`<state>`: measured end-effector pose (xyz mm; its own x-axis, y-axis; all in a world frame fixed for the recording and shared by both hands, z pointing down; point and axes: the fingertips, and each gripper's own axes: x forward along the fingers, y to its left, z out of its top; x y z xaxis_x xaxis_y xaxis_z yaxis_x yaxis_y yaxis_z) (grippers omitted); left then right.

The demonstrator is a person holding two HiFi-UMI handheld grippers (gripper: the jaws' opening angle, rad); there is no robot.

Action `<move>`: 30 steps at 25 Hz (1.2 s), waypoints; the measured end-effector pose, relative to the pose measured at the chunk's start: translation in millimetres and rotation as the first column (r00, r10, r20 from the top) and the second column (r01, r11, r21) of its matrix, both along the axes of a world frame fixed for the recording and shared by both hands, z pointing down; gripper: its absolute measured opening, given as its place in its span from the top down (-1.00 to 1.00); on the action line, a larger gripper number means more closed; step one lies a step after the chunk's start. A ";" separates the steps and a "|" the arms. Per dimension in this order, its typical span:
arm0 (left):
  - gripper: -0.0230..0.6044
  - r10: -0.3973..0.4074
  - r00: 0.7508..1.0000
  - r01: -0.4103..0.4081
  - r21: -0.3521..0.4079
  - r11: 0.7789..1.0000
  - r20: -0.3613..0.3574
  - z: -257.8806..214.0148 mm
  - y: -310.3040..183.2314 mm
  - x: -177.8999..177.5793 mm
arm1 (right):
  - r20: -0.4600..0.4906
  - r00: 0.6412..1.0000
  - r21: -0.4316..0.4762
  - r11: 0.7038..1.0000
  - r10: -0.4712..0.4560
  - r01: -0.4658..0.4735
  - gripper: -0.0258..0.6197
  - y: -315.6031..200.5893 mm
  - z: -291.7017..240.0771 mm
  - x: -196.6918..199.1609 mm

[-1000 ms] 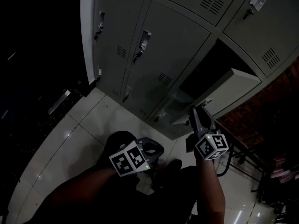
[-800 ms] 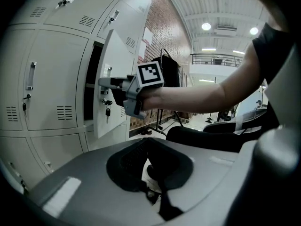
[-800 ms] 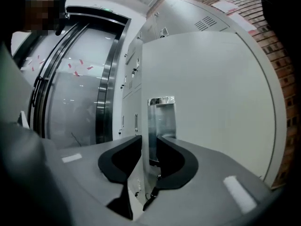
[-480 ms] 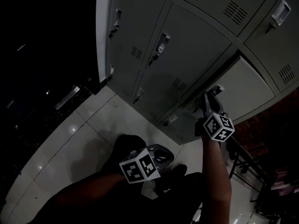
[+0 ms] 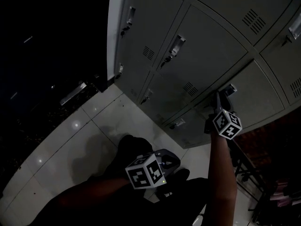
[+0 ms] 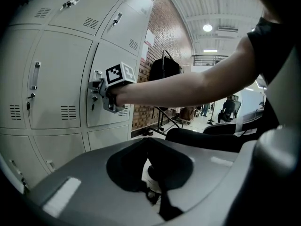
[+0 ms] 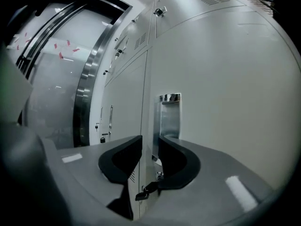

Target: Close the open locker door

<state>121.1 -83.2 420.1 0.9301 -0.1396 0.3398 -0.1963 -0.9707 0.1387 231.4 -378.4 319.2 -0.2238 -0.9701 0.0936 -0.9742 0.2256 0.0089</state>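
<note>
From the head view, the right gripper [image 5: 221, 98] touches the locker door [image 5: 256, 91] at three o'clock, and the door looks flush. In the left gripper view, the left gripper [image 6: 143, 142] has its jaws together and empty. In the right gripper view, the jaws stand narrowly apart, with the handle [image 7: 169, 119] at twelve o'clock.

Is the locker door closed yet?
Nearly. Done: the door looks flush with its neighbours, with no dark gap showing. In hand: the right gripper is up against it by the handle, jaws slightly apart. Left to do: probably check that it has latched, then draw away. The left gripper hangs low, shut and empty.
</note>
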 end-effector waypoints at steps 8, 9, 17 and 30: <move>0.89 -0.004 1.000 0.004 0.000 1.000 0.005 1.5 -0.2 -2.9 | -0.008 0.999 0.002 0.999 0.054 -0.054 0.61 -8.7 0.5 4.6; 0.89 -0.004 1.000 0.004 0.001 1.000 0.002 1.0 -0.4 -2.6 | -0.010 0.998 0.003 0.998 0.059 -0.059 0.61 -8.7 0.1 4.1; 0.89 -0.003 1.000 0.003 0.004 1.000 -0.007 0.1 -0.9 -3.5 | -0.017 0.995 0.022 0.995 0.098 -0.098 0.52 0.4 -6.2 9.4; 0.89 -0.001 1.000 0.001 0.007 1.000 -0.004 -4.6 -2.6 -7.7 | -0.049 0.999 0.034 0.999 -0.004 0.006 0.60 57.6 -15.5 -1.4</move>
<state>113.5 -85.8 415.6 0.9314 -0.1427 0.3348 -0.1964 -0.9715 0.1323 230.0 -320.8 303.7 -0.2243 -0.9719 0.0715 -0.9713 0.2289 0.0644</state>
